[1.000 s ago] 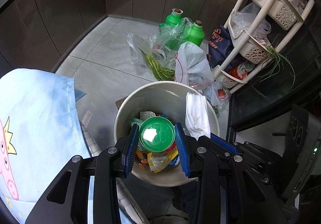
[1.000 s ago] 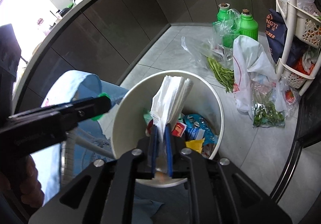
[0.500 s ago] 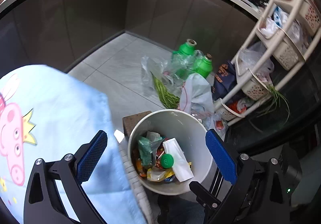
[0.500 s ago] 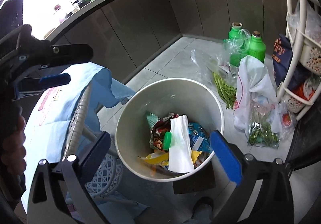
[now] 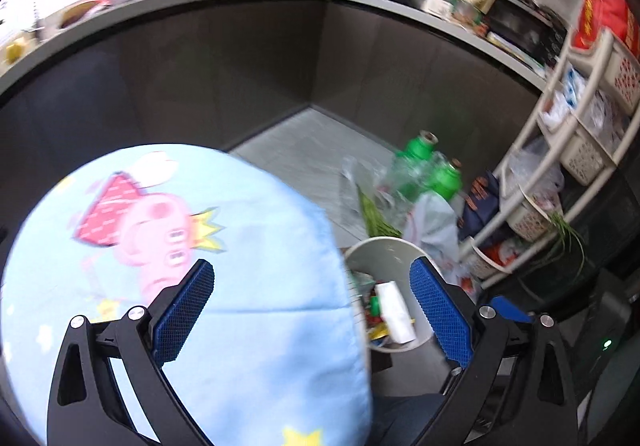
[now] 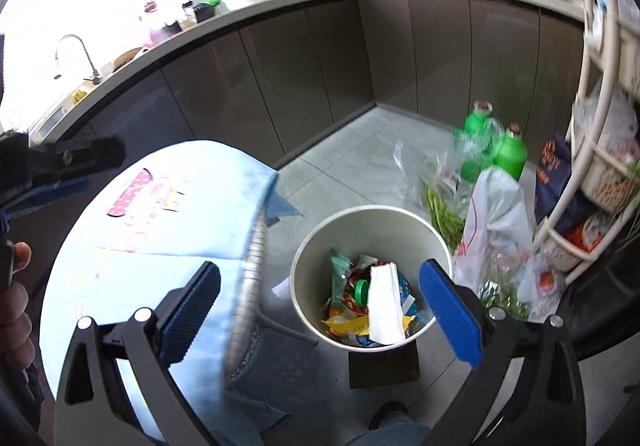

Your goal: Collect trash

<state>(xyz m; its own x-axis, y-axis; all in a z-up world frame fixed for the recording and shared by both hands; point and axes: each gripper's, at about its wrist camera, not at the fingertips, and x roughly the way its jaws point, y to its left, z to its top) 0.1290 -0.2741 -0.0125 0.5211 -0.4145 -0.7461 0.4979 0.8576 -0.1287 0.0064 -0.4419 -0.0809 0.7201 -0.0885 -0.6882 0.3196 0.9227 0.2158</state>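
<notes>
A white round trash bin [image 6: 320, 246] stands on the floor, holding a white folded tissue [image 6: 384, 298], a green lid [image 6: 361, 291] and colourful wrappers. It also shows in the left wrist view [image 5: 384, 246], partly behind the table edge. My right gripper [image 6: 320, 310] is open and empty, well above the bin. My left gripper [image 5: 312, 310] is open and empty, over the blue cartoon tablecloth [image 5: 180, 246]. The left gripper also shows at the left edge of the right wrist view [image 6: 64, 166].
A round table with the blue cloth [image 6: 160, 230] stands left of the bin. Green bottles [image 6: 508, 150], plastic bags of greens [image 6: 492, 214] and a white tiered rack [image 6: 600, 150] stand right. Dark cabinets [image 6: 320, 66] under a cluttered counter lie behind.
Both grippers opened and dropped the green lid and the tissue into the bin. Both then rose and pulled back; the left one swung over the table.
</notes>
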